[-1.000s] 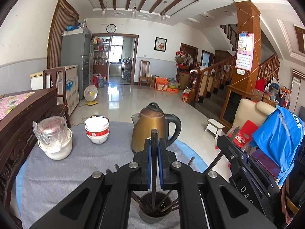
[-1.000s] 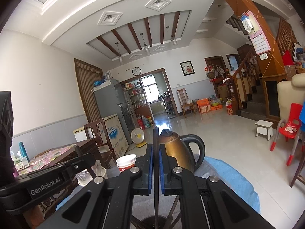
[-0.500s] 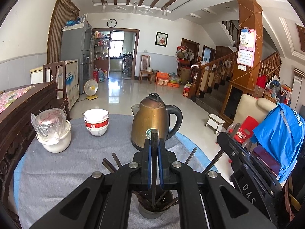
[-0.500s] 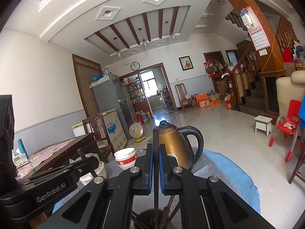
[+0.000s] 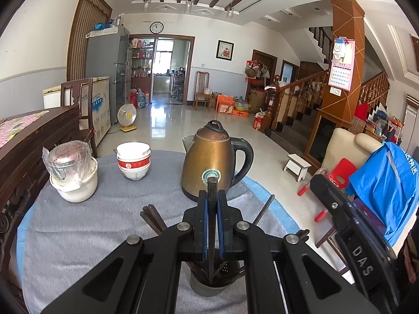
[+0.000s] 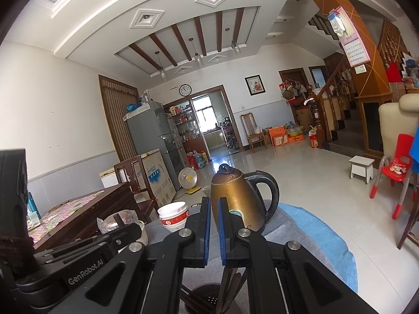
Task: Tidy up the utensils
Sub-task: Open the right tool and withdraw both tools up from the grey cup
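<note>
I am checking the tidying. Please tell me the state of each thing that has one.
Left hand-held gripper: shut on a dark chopstick, above the utensil cup.
Right hand-held gripper: slightly open, empty.
Utensil cup: upright, holds chopsticks.
Kettle: upright, lid closed.
Bowls: stacked, upright.

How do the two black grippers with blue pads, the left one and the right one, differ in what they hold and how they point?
The left gripper is shut on a thin dark chopstick, which stands upright over the grey round holder. The right gripper holds nothing, and the bronze kettle shows through its narrow gap. The left one's view takes in more table, while the right one's shows more ceiling. Both hang above the holder.
</note>
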